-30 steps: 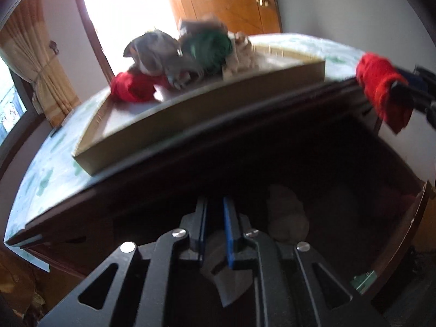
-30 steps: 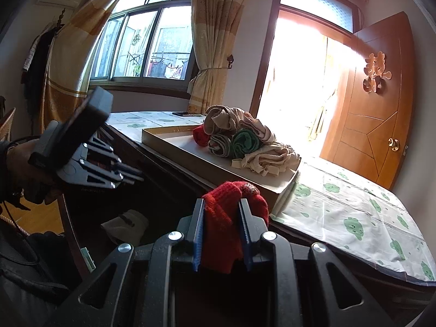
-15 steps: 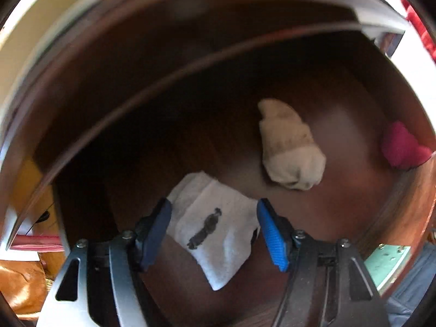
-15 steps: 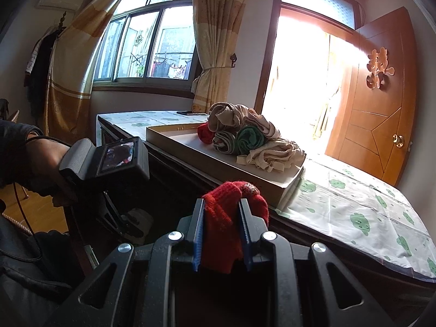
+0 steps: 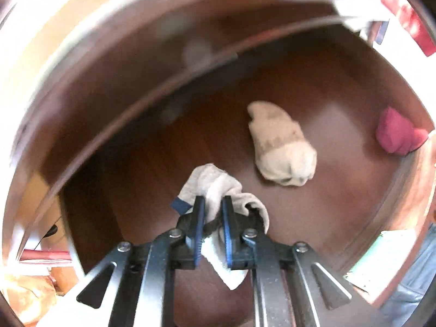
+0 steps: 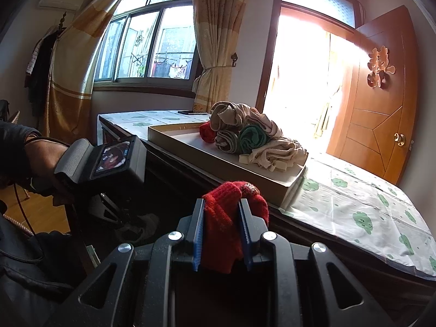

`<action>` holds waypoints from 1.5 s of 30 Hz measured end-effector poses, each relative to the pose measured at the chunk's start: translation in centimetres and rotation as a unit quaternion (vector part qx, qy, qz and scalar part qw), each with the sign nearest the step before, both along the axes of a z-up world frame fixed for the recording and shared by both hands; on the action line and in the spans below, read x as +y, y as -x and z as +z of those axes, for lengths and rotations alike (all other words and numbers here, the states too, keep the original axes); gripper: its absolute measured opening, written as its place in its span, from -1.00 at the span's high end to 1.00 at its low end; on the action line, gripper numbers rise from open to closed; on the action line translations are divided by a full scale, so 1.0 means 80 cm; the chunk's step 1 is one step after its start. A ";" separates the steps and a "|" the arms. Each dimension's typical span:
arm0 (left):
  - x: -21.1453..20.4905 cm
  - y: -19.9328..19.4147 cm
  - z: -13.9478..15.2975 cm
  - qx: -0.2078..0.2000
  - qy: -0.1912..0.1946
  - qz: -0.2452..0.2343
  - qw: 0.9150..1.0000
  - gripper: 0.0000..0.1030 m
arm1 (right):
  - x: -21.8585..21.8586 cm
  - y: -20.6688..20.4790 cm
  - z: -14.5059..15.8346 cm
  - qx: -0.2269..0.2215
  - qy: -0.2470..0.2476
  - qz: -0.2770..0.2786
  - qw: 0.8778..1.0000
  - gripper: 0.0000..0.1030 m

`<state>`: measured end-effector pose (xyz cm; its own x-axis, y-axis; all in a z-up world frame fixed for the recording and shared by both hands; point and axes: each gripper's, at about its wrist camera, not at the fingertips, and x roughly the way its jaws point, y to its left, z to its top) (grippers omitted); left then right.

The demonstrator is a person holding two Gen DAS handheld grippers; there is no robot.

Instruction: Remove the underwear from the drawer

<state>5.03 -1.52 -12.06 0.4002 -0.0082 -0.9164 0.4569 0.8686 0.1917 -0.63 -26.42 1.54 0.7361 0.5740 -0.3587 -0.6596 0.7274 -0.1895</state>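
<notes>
Down inside the open dark wood drawer (image 5: 340,95), my left gripper (image 5: 211,201) points steeply at the bottom, its jaws closing, and the blue pads pinch a bunched white piece of underwear (image 5: 207,182). A rolled cream piece (image 5: 280,147) lies just beyond it, and a pink piece (image 5: 395,133) sits at the drawer's right side. My right gripper (image 6: 222,204) hovers above the drawer, shut on a red knitted piece (image 6: 223,218). In the right wrist view a hand holds the left gripper's body (image 6: 109,160) low in the drawer, with its fingertips in shadow.
On the tabletop's patterned cloth (image 6: 354,204) stands a flat cardboard tray (image 6: 218,160) with a pile of rolled underwear (image 6: 245,133) in beige, green and red. A phone (image 6: 192,112) lies at the far end. A wooden door (image 6: 381,95) stands behind.
My left gripper dipped into the drawer, opened wide around the flat white piece, then closed and bunched it. The right gripper has stayed still with the red piece.
</notes>
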 end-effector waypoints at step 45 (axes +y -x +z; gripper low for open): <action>-0.032 -0.079 0.238 -0.231 0.149 0.022 0.961 0.81 | 0.032 -0.116 0.073 0.029 -0.013 -0.021 0.999 0.50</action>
<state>11.32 -4.05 7.02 0.7701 -0.2164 -0.6001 0.3440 0.9331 0.1050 8.68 -23.89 7.40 0.7375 0.5537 -0.3867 -0.6384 0.7583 -0.1319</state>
